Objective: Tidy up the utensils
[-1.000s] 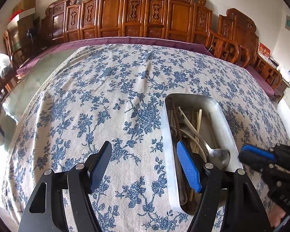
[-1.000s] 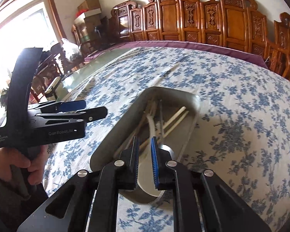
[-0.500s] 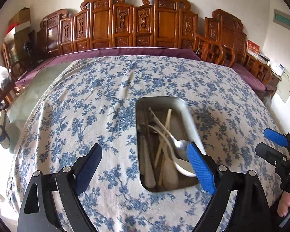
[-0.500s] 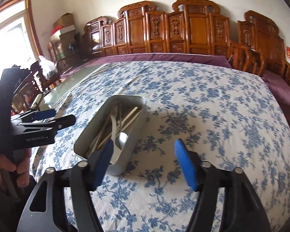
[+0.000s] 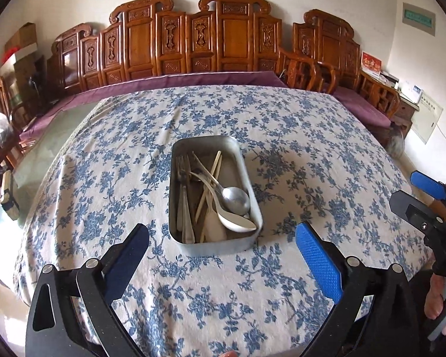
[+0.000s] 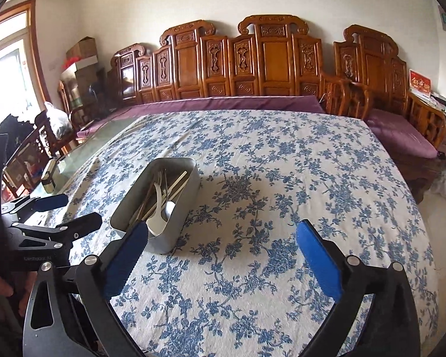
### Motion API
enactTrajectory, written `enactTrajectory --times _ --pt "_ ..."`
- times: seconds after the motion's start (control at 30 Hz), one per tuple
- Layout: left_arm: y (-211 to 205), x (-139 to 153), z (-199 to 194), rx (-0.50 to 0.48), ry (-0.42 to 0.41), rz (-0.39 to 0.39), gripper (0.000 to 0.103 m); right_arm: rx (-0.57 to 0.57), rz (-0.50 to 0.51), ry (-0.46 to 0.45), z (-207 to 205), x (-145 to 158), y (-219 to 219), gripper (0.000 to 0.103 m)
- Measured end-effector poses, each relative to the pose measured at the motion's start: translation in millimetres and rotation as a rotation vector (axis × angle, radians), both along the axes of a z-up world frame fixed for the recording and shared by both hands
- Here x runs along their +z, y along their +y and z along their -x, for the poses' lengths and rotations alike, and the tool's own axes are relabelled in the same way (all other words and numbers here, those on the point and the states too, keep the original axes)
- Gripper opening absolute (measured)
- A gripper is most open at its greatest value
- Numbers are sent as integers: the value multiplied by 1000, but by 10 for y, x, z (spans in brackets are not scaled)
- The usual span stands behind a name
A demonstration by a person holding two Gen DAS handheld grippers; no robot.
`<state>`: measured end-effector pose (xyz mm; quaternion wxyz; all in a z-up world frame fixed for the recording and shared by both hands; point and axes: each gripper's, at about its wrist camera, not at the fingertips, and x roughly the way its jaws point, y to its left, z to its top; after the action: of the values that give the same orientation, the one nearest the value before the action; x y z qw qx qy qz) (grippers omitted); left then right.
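A metal tray (image 5: pixel 246 175) sits on the tablecloth (image 5: pixel 312 154) near the table's near edge, holding a fork (image 5: pixel 182 178) on its left side, chopsticks (image 5: pixel 209 183) in the middle and two spoons (image 5: pixel 235 200) at its near right. Carved wooden benches (image 5: pixel 232 38) stand behind the table's far edge.

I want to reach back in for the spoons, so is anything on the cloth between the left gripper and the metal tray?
Nothing visible: only bare floral tablecloth lies between the left gripper, its jaws opening and empty, and the metal tray.
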<state>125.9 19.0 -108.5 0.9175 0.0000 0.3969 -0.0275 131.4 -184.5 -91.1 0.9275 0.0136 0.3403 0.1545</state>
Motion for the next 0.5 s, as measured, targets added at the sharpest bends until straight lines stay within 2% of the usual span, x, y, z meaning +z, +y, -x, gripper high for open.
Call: enactTrajectory --times 0.5 --pt "-243 631 526 -4 -121 -5 95 -51 -10 -93 543 476 -259 100"
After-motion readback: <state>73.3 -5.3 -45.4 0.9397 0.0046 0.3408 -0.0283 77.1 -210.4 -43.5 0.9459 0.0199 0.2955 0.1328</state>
